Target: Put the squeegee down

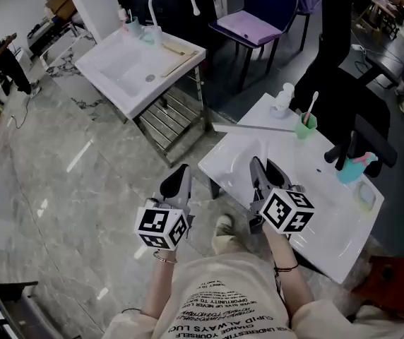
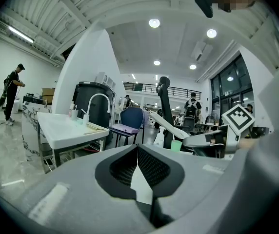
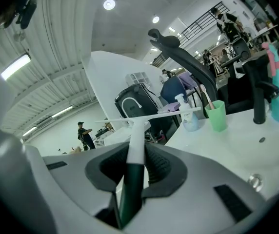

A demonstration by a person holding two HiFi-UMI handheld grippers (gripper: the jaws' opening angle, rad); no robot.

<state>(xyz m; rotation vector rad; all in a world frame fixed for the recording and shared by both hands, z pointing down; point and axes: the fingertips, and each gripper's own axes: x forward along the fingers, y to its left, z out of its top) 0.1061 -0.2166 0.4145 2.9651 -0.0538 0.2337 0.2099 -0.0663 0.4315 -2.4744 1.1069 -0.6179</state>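
Head view shows us standing at a white sink [image 1: 329, 221] on the right, with a gripper in each hand. Our right gripper [image 1: 259, 167] is clamped on the squeegee [image 1: 255, 127]. Right gripper view shows the pads pressing both sides of the handle where its dark green part meets the white part. The handle runs away from us, and the long pale blade lies crosswise at its far end, over the sink's far left corner. We cannot tell whether the blade touches the sink.

Our left gripper [image 1: 180, 173] hangs over the grey floor [image 1: 82, 161], just left of the sink. Left gripper view shows its pads meeting at the tips with nothing between them.

A pump bottle [image 1: 284, 96] and a green cup [image 1: 305, 126] with a toothbrush stand on the sink's far edge. A black tap [image 1: 346, 150] and a blue spray bottle [image 1: 352, 168] stand to the right. A second sink [image 1: 128, 69] stands far left.
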